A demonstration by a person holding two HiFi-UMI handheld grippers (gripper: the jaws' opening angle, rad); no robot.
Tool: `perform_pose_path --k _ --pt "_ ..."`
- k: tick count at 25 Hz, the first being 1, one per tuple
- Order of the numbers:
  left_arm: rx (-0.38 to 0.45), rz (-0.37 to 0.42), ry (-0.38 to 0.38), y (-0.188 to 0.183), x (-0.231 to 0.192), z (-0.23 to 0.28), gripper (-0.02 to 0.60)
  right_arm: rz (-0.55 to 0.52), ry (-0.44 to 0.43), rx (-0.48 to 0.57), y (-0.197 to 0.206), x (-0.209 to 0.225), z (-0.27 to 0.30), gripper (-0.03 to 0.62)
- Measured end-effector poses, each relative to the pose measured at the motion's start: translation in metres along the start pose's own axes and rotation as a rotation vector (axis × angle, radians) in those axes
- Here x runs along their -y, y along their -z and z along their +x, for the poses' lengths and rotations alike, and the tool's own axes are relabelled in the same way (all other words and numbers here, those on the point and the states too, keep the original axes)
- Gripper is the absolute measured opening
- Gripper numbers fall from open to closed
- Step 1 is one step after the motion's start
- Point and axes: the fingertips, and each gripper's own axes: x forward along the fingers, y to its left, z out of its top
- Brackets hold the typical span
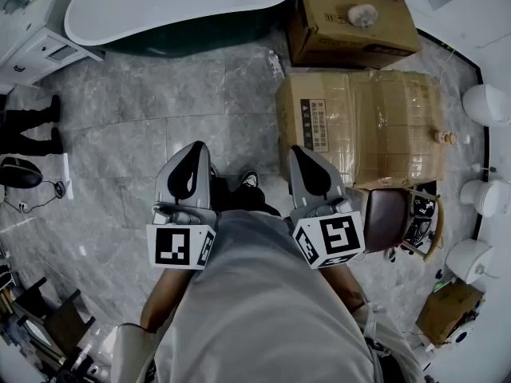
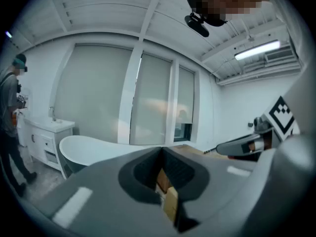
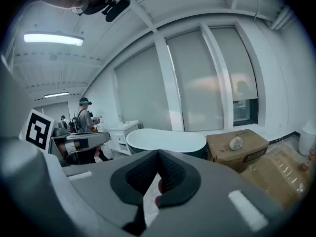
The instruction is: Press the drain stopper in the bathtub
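The white oval bathtub (image 1: 172, 5) stands at the far end of the grey marble floor, well ahead of both grippers. It also shows in the left gripper view as the bathtub (image 2: 96, 151) and in the right gripper view as the bathtub (image 3: 165, 141). Its drain stopper is not visible in any view. My left gripper (image 1: 196, 148) and right gripper (image 1: 300, 152) are held side by side close to my body, pointing toward the tub. The left gripper (image 2: 162, 151) has its jaws closed together with nothing between them, and so does the right gripper (image 3: 158, 153).
Two cardboard boxes (image 1: 359, 122) (image 1: 351, 18) lie on the floor at the right, near the tub's end. White toilets (image 1: 487, 102) line the right wall. A white vanity (image 1: 36, 34) stands at the left, with a person's legs (image 1: 32, 126) beside it.
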Motion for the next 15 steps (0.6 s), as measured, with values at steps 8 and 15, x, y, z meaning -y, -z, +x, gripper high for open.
perform_pose_path --k 8,15 --pt "-0.02 -0.015 -0.019 0.016 0.02 0.008 0.0 -0.012 -0.001 0.006 0.008 0.014 -0.004 -0.003" --pt "-0.021 0.007 -0.032 0.017 0.013 0.011 0.0 0.067 -0.069 0.002 0.015 0.013 0.006 -0.008"
